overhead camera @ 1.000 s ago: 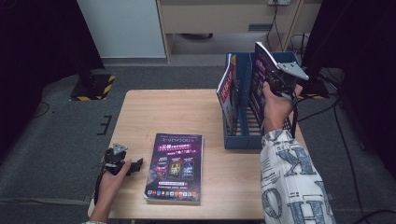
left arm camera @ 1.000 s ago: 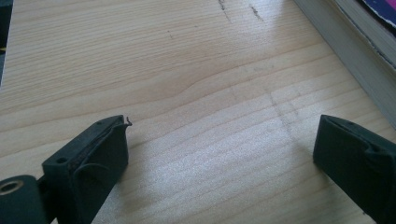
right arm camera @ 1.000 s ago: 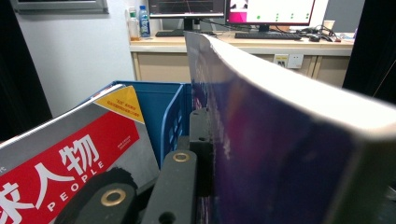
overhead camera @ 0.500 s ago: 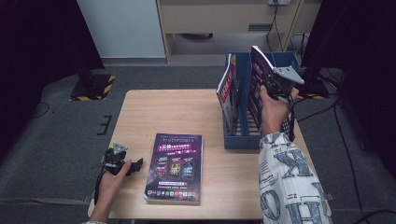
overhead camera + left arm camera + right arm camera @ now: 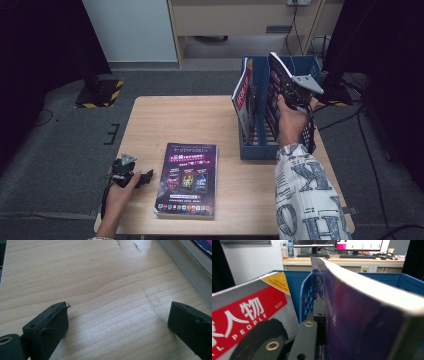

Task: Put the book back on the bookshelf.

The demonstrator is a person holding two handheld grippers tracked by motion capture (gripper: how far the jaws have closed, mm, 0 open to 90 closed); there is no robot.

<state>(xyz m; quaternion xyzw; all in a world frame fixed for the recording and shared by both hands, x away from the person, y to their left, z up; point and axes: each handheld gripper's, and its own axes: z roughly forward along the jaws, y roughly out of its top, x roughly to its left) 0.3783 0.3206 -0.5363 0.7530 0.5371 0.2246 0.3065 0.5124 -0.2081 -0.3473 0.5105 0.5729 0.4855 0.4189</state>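
Up at the far right of the desk (image 5: 150, 120), the right claw (image 5: 286, 90) pinches a purple book (image 5: 274, 85), its jaws pressed together on the book's thickness. In the right gripper view one black jaw lies flat against the purple cover (image 5: 362, 322), with the pale page edge running along the top. The book stands tilted and partly down inside a blue file rack (image 5: 255, 145), in a slot on the rack's right-hand side as the high view shows it. A blue ribbed divider (image 5: 307, 300) separates that slot from the next one to the left, where a red-and-white magazine (image 5: 243, 97) stands upright, leaning slightly; the right gripper view shows its cover (image 5: 249, 315) with red lettering and a yellow corner. The rack sits at the desk's right edge, its open slots facing upward.

Well apart, near the desk's front left corner, the left claw (image 5: 142, 178) rests low over the wood with its jaws spread and nothing between them. Just to its right a second purple book (image 5: 188, 179) lies flat, cover up; its page edge (image 5: 190, 277) shows at the upper right of the left gripper view.
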